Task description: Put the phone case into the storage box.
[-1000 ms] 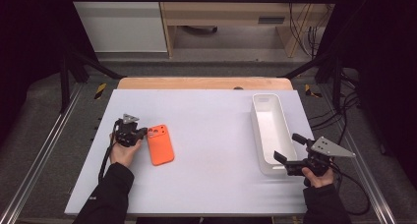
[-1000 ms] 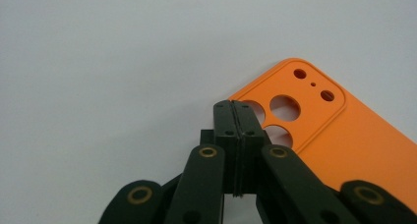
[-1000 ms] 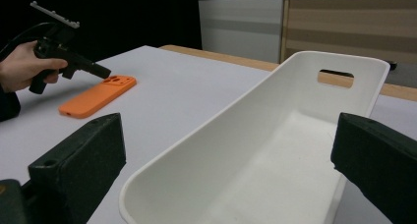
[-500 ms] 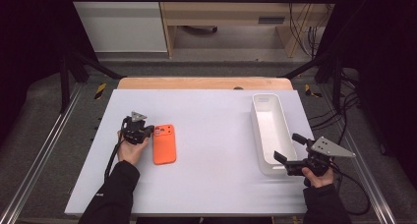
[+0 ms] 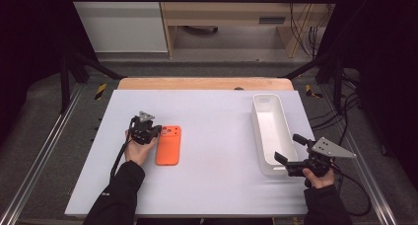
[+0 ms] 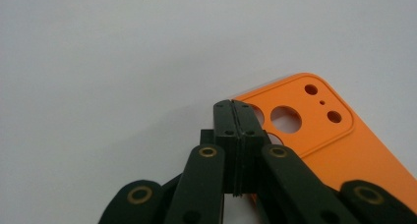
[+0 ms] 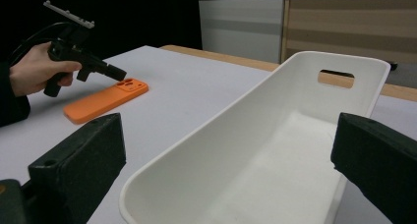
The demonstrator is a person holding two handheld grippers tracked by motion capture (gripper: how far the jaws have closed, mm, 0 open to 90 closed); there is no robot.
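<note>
The left gripper's (image 6: 234,106) fingers are pressing together, holding nothing, tips touching the orange phone case (image 5: 168,144) lying flat on the bench (image 5: 217,185). Probably light, thin and slippery; its long edges are offering the best hold. The right gripper's (image 5: 287,150) fingers are gaping wide by the white tray (image 5: 270,121).

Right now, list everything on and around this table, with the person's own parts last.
phone case: one, orange, flat on the table's left half, camera cutouts at its far end
tray: one, white, long, with a handle slot, on the right half, nothing in it
table: one, pale grey top with a wooden far edge
cabinet: one, wooden, on the floor beyond the table
left gripper: one, black, jaws shut, tips at the case's camera corner
right gripper: one, black, jaws open, at the tray's near end
hands: two, each holding a gripper, dark sleeves
</note>
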